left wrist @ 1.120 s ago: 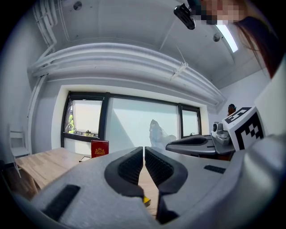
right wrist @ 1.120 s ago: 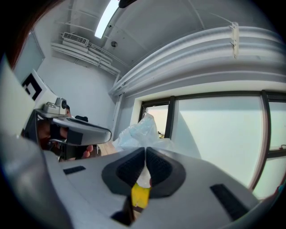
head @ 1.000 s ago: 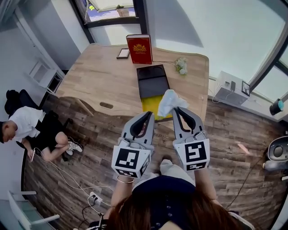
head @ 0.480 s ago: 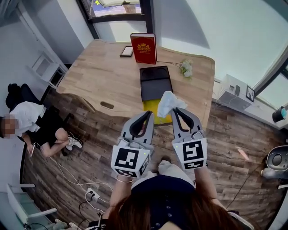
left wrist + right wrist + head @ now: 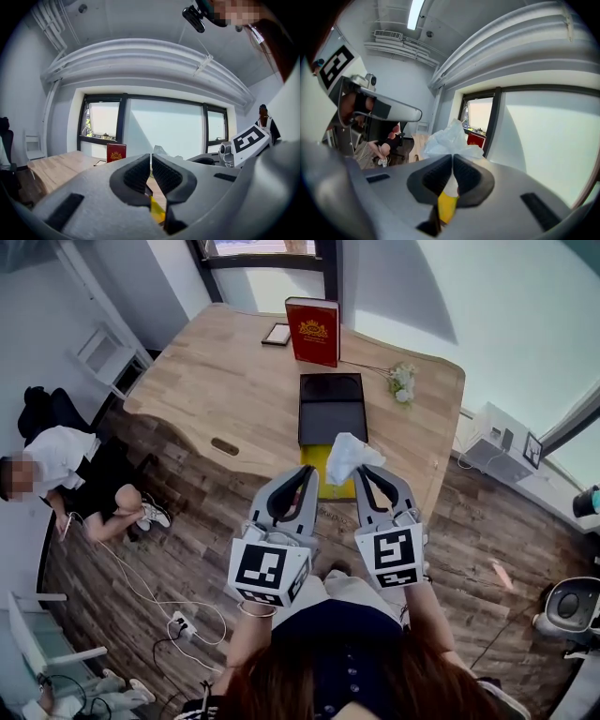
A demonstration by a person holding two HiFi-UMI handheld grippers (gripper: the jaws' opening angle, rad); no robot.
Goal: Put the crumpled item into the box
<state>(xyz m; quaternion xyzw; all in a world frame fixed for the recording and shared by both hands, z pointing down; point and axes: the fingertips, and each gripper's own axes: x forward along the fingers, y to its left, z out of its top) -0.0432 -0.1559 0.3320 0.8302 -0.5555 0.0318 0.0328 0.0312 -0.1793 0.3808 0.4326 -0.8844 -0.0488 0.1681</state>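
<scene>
Since a second ago both tools have closed in on the table (image 5: pixel 225 390), and the crumpled item (image 5: pixel 349 456) now shows over the yellow near part of the box (image 5: pixel 331 413), just short of its black half. From my head view the item's long axis runs on from the right tool (image 5: pixel 364 480) toward the box, with the narrow bunched end in the jaws and the loose white end fanning out ahead and a little to the right. My right gripper view shows that tool's jaws pressed together on the bunched end. The left tool (image 5: pixel 302 482) sits just beside it, jaws brought together with only a sliver between them and nothing held. Beyond the box a red book (image 5: pixel 313 331) stands upright.
</scene>
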